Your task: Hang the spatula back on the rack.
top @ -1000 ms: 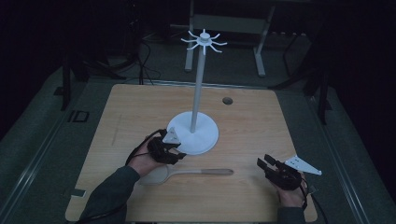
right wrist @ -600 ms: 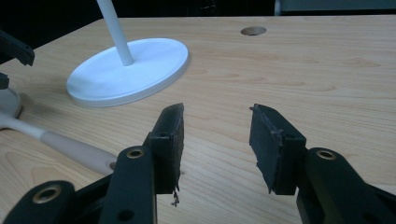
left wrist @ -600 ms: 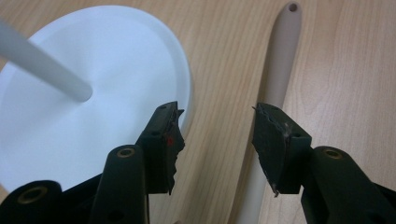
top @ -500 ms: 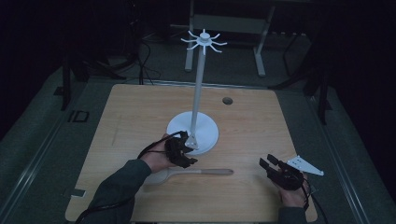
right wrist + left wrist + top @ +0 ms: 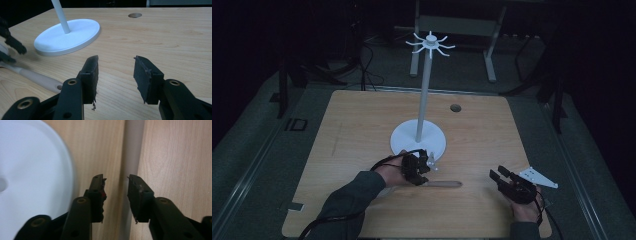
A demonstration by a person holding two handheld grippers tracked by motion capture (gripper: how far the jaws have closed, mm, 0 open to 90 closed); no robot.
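Observation:
A pale wooden spoon lies near the table's front, its handle (image 5: 444, 184) pointing right. Its bowl end is hidden under the person's left hand. My left gripper (image 5: 421, 176) points down over the handle, just in front of the white stand's round base (image 5: 418, 140). In the left gripper view its jaws (image 5: 115, 178) have just been closing. They stand apart with the handle (image 5: 133, 145) below them, mostly under the right jaw, and the pads do not press on it. My right gripper (image 5: 497, 172) hovers at the front right, open (image 5: 116, 60) with nothing between its fingers.
The stand's thin white pole (image 5: 424, 90) rises from the base to a ring of hooks (image 5: 430, 44). A round hole (image 5: 455, 107) sits in the tabletop at the back right. The right gripper view has the spoon handle (image 5: 40, 80) and base (image 5: 67, 37) at its left.
The left hand has moved right from the base's left side to above the spoon handle, sinking slightly, and its jaws have narrowed. The right hand has stayed put.

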